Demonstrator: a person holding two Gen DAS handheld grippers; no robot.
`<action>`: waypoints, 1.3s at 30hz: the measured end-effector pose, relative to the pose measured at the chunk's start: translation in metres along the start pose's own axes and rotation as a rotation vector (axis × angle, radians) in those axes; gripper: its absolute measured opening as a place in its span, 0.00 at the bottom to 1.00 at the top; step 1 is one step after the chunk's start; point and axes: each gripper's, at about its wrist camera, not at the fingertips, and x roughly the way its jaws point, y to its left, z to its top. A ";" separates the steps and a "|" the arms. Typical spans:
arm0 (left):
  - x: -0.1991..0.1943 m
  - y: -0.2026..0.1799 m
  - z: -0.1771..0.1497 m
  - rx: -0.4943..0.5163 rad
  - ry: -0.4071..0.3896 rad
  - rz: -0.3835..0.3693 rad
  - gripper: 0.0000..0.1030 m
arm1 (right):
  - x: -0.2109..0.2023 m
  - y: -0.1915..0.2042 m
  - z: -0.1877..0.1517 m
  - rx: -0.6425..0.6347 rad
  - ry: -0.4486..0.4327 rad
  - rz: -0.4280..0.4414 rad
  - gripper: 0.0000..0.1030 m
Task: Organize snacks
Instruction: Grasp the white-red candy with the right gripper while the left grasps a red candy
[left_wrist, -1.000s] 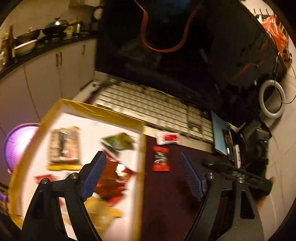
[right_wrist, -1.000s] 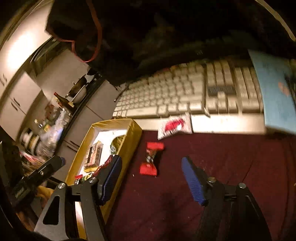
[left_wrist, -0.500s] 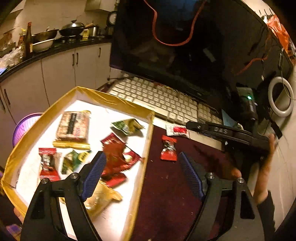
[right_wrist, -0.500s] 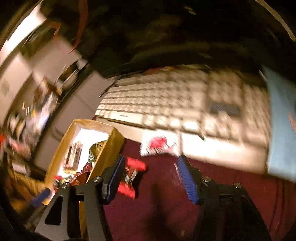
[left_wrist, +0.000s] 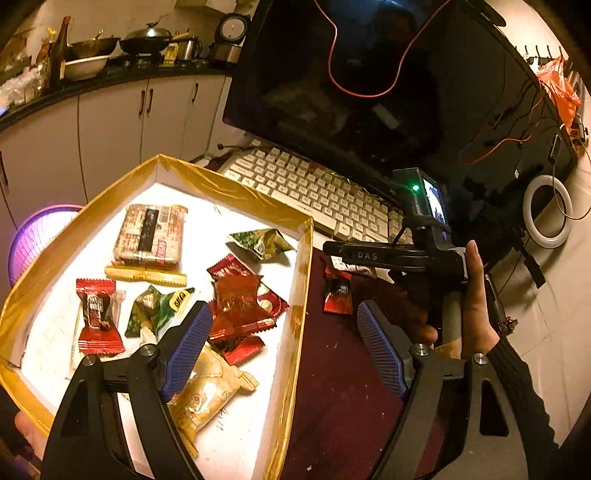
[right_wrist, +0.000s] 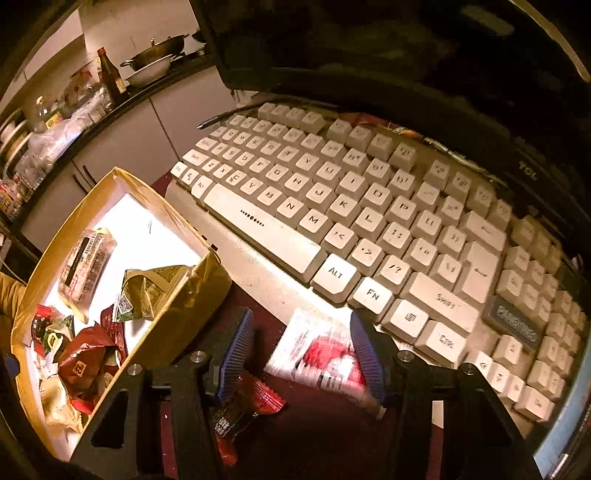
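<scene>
Our right gripper (right_wrist: 301, 354), jaws spread, hovers around a white-and-red snack packet (right_wrist: 319, 356), seemingly untouched, beside the keyboard (right_wrist: 332, 206). A red candy (right_wrist: 240, 410) lies beneath its left finger. Our left gripper (left_wrist: 284, 347) hangs open over the gold box (left_wrist: 299, 280) rim.

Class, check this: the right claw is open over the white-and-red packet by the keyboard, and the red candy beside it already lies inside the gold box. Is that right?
Not quite. The red candy is not in the gold box; it lies outside on the dark red cloth, as the right wrist view shows. The rest holds: the right claw is open over the white-and-red packet by the keyboard.
</scene>
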 end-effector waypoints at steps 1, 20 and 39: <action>-0.001 0.001 0.000 -0.004 0.000 -0.001 0.79 | -0.001 -0.001 -0.002 0.002 -0.001 0.007 0.54; 0.003 -0.042 -0.018 0.138 0.041 0.021 0.79 | -0.058 0.003 -0.092 0.151 -0.015 -0.131 0.24; 0.154 -0.114 0.013 0.593 0.396 0.176 0.64 | -0.091 -0.047 -0.163 0.433 -0.145 0.052 0.25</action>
